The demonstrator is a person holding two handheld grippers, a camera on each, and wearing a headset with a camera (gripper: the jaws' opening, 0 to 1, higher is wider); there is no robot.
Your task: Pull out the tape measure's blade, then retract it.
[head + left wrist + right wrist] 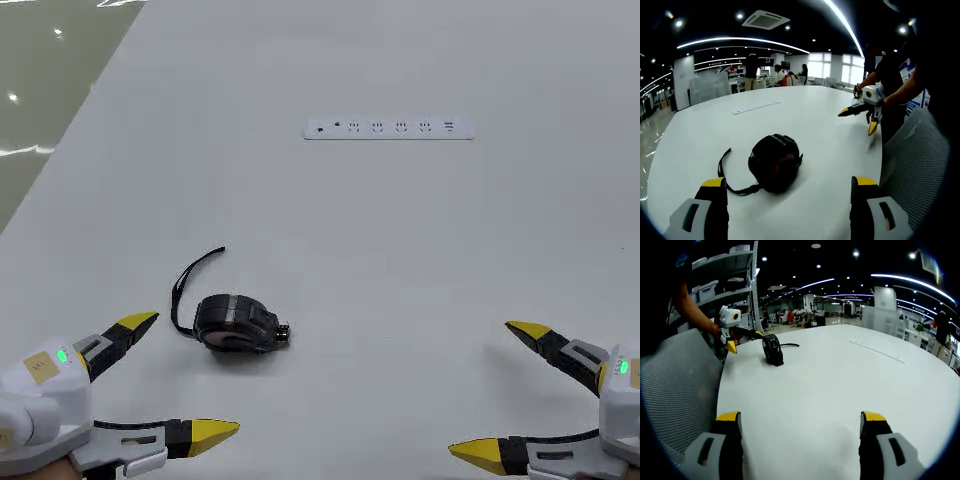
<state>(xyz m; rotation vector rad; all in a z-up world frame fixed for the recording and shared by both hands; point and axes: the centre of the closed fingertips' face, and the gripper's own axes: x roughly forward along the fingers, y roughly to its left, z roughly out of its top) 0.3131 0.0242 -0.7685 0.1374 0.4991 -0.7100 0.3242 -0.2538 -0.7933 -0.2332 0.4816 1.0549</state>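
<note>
Jaws gape empty on left gripper [185, 375] and right gripper [488, 390]. Tape measure [237, 323] sits just past the left's tips, blade seemingly in.

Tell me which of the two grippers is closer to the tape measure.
The left gripper: the tape measure lies just ahead of its open jaws, while the right gripper is far off across the white table.

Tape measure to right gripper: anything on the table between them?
No, bare white table between tape measure and right gripper, as the head view shows.
</note>
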